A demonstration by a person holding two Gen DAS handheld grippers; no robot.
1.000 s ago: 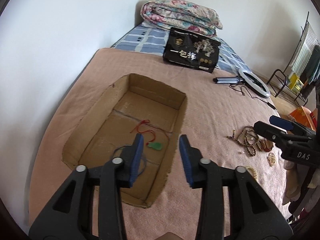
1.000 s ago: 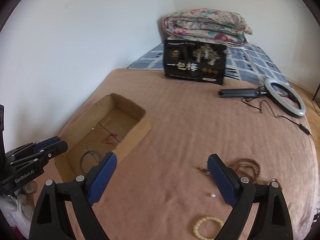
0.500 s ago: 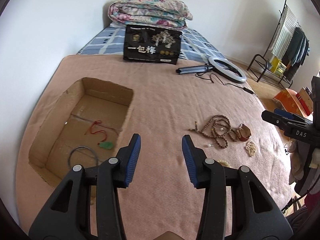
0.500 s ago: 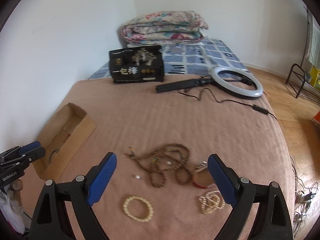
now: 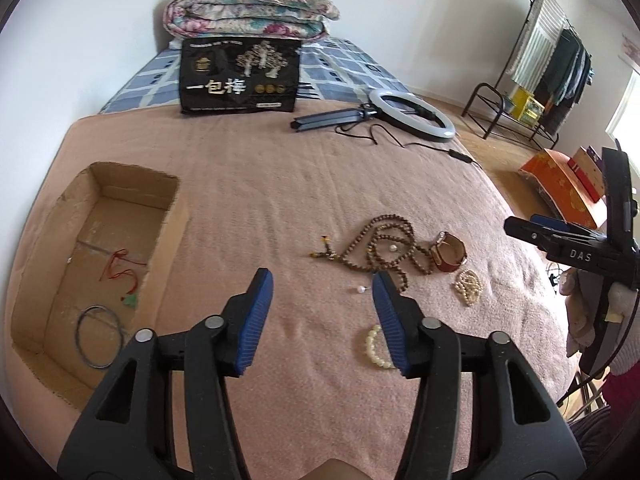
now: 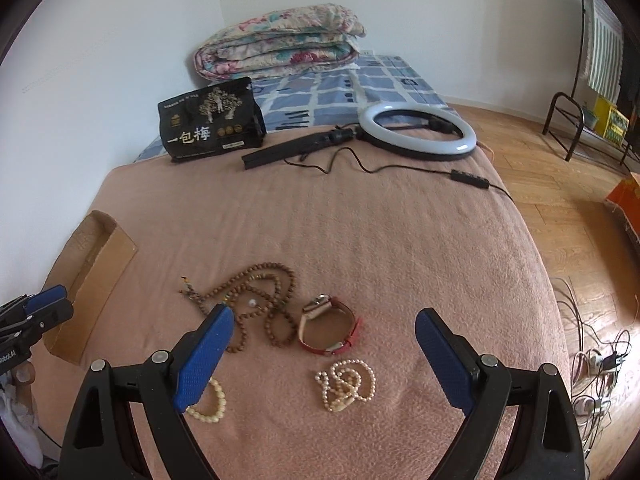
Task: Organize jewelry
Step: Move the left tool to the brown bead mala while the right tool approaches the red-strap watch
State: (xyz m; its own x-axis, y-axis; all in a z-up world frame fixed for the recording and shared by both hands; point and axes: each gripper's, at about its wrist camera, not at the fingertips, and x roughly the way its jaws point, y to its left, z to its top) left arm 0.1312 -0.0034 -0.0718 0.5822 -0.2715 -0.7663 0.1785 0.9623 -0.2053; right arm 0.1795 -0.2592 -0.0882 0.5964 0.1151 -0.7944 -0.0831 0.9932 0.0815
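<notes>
Left gripper point(image 5: 322, 282): jaws apart and have just been opening wider; nothing between the pads, which hang above bare blanket.
Right gripper point(image 6: 322, 320): jaws spread wide, empty, touching nothing; in its own view the watch and pearl string lie on the blanket between the two fingers.
Blanket point(image 5: 280, 184): pink, covers the bed; carries all loose jewelry.
Left view only: interior of the cardboard box point(image 5: 168, 216), holding a red cord with green pendant point(image 5: 122, 274) and a thin dark wire ring point(image 5: 98, 336); a small loose pearl point(image 5: 361, 289) lies just left of the right-hand pad.
Right view only: box seen from outside, contents hidden; floor cables at far right.
Wooden bead necklace point(image 6: 256, 300): coiled on the blanket, with a single pearl inside its loops.
Watch point(image 6: 330, 330): red strap, just right of the necklace.
Pearl string point(image 6: 346, 386): bunched, near the watch on the camera's side.
Cream bead bracelet point(image 6: 210, 402): partly behind the right gripper's left pad.
Far end: black bag point(image 5: 240, 76), ring light point(image 6: 418, 130), folded quilt point(image 6: 280, 42).
</notes>
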